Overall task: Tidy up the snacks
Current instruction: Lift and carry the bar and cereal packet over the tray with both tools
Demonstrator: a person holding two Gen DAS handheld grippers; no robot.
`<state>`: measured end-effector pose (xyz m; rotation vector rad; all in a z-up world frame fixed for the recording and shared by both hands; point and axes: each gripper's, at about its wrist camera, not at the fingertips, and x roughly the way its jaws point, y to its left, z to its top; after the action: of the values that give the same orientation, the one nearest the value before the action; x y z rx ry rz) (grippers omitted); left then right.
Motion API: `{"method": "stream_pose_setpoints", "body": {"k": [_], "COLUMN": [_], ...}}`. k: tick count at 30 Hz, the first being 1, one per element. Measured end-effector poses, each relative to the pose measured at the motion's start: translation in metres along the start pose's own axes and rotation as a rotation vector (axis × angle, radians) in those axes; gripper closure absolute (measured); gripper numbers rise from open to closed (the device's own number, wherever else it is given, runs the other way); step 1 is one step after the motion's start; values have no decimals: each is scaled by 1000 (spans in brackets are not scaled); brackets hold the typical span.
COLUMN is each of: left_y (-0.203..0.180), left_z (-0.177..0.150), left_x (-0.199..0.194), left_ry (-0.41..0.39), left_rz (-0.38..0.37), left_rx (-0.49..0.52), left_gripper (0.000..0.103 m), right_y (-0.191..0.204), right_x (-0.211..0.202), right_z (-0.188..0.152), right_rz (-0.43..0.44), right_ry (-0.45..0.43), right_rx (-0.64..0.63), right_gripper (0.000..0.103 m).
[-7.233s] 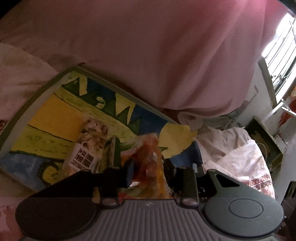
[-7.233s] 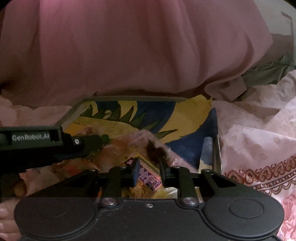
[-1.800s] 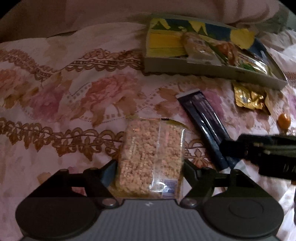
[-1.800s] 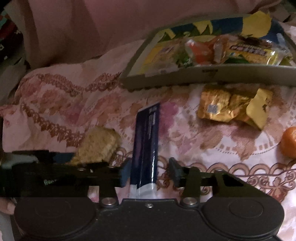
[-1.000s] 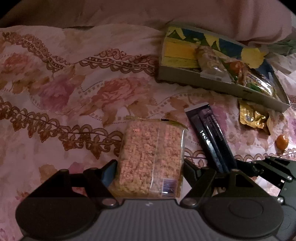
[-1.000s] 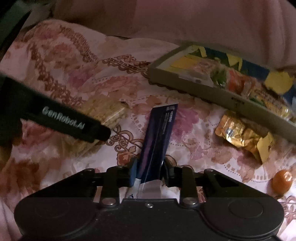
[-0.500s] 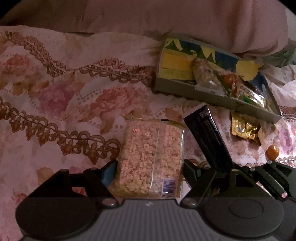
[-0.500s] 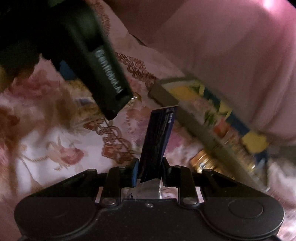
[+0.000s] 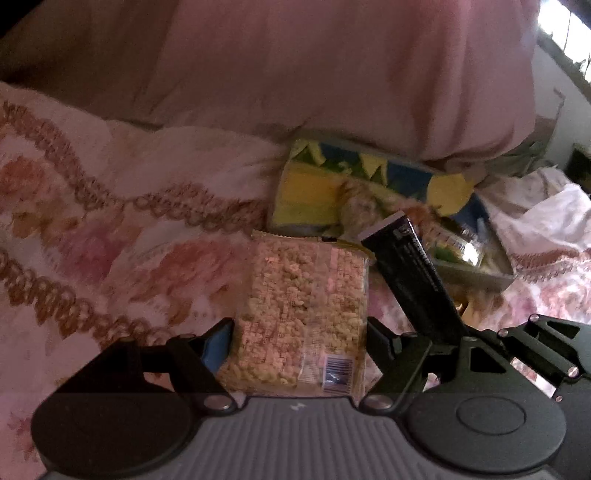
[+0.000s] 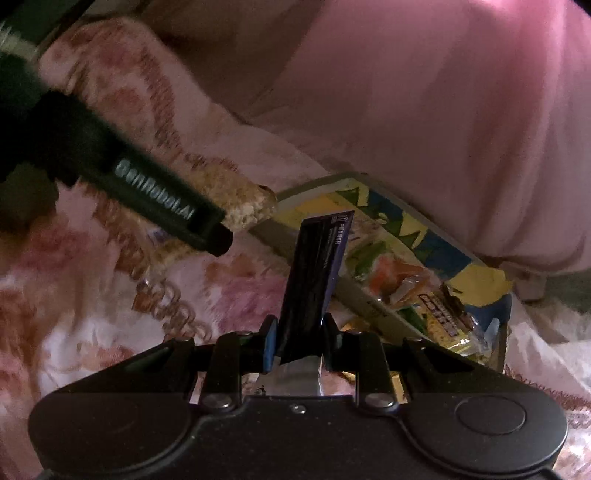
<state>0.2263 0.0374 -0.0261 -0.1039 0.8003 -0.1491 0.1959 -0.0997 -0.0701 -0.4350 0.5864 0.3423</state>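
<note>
My left gripper (image 9: 299,332) is shut on a clear pack of puffed-grain snack (image 9: 303,314), held by its two long sides and lifted off the flowered bedspread. My right gripper (image 10: 297,332) is shut on a long dark blue snack packet (image 10: 317,266), which stands up between the pads. The same blue packet (image 9: 413,280) shows in the left wrist view, just right of the grain pack (image 10: 240,199). Ahead lies the shallow grey tray (image 9: 476,275) with a yellow, blue and green picture on its floor and several snack packs in it. That tray (image 10: 354,291) sits right behind the blue packet.
A large pink cushion (image 9: 332,74) rises behind the tray. The flowered bedspread (image 9: 92,240) spreads to the left. A bright window (image 9: 569,29) is at the top right. A gold wrapper (image 10: 362,326) peeks out beside the tray's near wall.
Both grippers have risen with their packs and tilted up toward the tray. The blue packet has left the bedspread and now stands upright; the tray has drawn closer.
</note>
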Motion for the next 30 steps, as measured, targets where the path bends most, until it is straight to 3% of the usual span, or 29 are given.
{"method": "stream_pose_setpoints", "body": {"k": [4,9,16,24,30], "left_y": [-12,-30,-49,-45,-37], "left_z": [16,42,86,91,91], "left_x": [2,17,53,97,115], "left_ry": [-45,-73,-142,-162,-185], "left_rz": [-6,16,3,22,51], "left_rx": [5,61,-14,-65,-40], "left_gripper": [24,24,24,24,24], "right_y": [-31,-68,-111,-128,-130], "right_x": [-1,8,37,82,103], "right_z": [10,9,8,20,22], "right_rz": [-2,-71,-103,-106,-100], "right_ry": [-5,-55,-97,-94,-67], "right_rx": [44,64,247,258,289], "right_gripper": [77,77,77,77,77]}}
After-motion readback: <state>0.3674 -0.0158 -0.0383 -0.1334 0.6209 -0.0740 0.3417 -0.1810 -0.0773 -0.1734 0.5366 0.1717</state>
